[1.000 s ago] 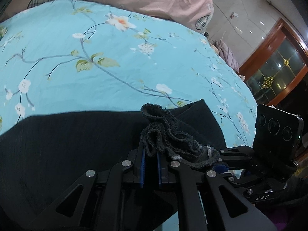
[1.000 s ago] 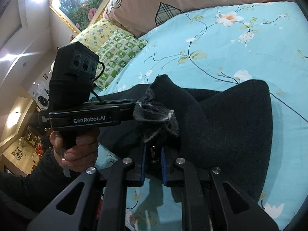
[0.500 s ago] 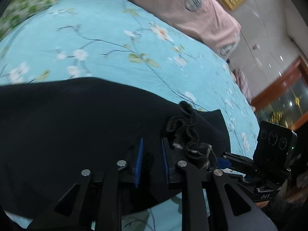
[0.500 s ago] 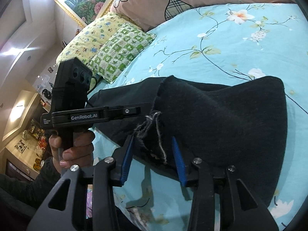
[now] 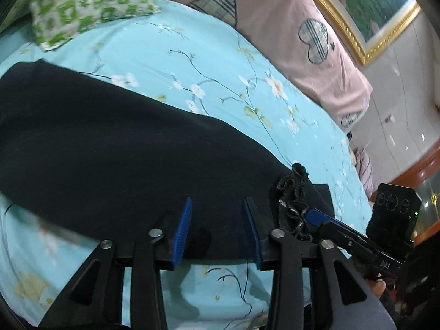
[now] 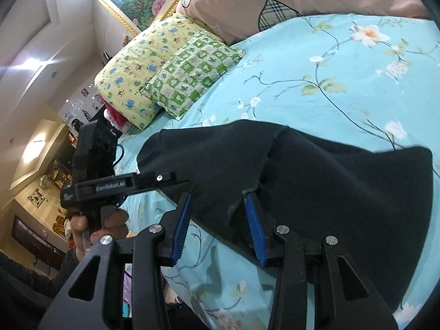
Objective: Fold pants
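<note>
**Both jaws wide over the pants**

Jaws stand wide apart on the left gripper [image 5: 217, 231], holding nothing; the black pants [image 5: 115, 159] lie flat on the bed [image 5: 220, 63] just ahead of it, spread from the left edge of that view to a bunched, frayed hem [image 5: 293, 195] on the right. Beside that hem the right gripper [image 6: 218, 220] shows in the left view, and in its own view its jaws are just as wide, empty, straddling a raw edge of the cloth. Pillows [image 6: 165, 74] sit well apart at the head of the bed.

My read: a fold has just been laid and the next grab is due. To do it well, each gripper should bite a clean corner through all layers, level with its partner, then lift together so the cloth carries over without dragging or twisting
</note>
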`<state>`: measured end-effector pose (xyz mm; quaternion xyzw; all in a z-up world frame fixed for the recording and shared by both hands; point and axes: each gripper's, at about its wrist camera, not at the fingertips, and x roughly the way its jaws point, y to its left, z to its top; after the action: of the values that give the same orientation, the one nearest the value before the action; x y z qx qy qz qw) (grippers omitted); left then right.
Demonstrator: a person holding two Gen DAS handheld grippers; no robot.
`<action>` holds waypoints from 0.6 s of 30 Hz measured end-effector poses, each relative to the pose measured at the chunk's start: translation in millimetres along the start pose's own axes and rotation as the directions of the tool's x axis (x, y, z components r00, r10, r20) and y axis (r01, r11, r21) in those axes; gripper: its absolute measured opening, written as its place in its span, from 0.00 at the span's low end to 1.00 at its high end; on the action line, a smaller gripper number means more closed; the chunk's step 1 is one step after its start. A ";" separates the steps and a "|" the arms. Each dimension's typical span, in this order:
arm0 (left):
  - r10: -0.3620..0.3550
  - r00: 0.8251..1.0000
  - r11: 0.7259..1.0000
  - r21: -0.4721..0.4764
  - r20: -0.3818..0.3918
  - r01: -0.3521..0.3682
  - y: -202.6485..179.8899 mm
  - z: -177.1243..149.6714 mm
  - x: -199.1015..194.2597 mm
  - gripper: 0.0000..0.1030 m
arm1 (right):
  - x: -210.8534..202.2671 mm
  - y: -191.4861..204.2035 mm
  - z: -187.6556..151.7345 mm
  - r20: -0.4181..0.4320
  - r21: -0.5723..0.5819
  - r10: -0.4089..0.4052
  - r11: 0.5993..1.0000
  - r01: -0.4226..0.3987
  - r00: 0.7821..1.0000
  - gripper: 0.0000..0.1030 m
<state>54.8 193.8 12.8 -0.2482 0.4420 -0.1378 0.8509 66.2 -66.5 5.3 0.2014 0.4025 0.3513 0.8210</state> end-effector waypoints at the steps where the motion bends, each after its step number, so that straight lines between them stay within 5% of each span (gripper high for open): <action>1: 0.009 1.000 1.000 -0.009 0.011 -0.009 3.4 -1.5 -5.3 0.41 | 2.0 1.6 2.4 -0.003 -0.006 0.004 1.000 -0.004 1.000 0.41; 18: 0.177 0.971 0.955 -0.266 0.163 -0.129 84.1 -20.2 -87.7 0.51 | 60.7 49.5 42.4 -0.092 -0.159 0.045 0.985 -0.059 0.995 0.41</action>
<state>-10.6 298.1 17.1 -0.3315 0.3929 0.0101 0.8577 105.7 9.6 29.3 0.1289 0.4029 0.4127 0.8067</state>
